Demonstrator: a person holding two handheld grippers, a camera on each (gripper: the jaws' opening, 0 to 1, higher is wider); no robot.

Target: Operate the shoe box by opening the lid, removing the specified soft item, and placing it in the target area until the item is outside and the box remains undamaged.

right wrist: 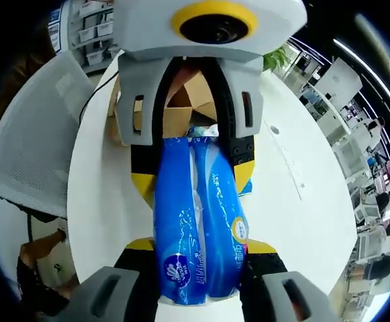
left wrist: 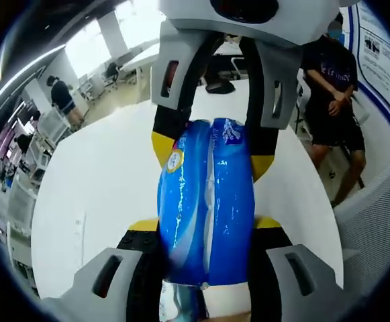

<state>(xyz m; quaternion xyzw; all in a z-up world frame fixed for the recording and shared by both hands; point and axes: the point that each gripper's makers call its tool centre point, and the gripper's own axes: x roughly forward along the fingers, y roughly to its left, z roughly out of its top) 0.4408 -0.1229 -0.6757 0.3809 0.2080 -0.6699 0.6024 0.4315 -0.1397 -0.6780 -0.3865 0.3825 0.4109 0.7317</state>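
I hold the blue tissue pack point(left wrist: 207, 201) clamped between both grippers, left point(left wrist: 205, 231) and right point(right wrist: 198, 251), clear of the box point(right wrist: 181, 107); next, I judge, lowering it onto the table point(left wrist: 101, 181).

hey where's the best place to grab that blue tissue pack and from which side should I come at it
Grip the blue tissue pack across its narrow width near each end, coming in along its length from opposite ends. It is long, soft and creased down the middle, so squeezing the two long sides holds it. Both grippers already hold it this way: the left gripper at one end, the right gripper at the other, over the white table.
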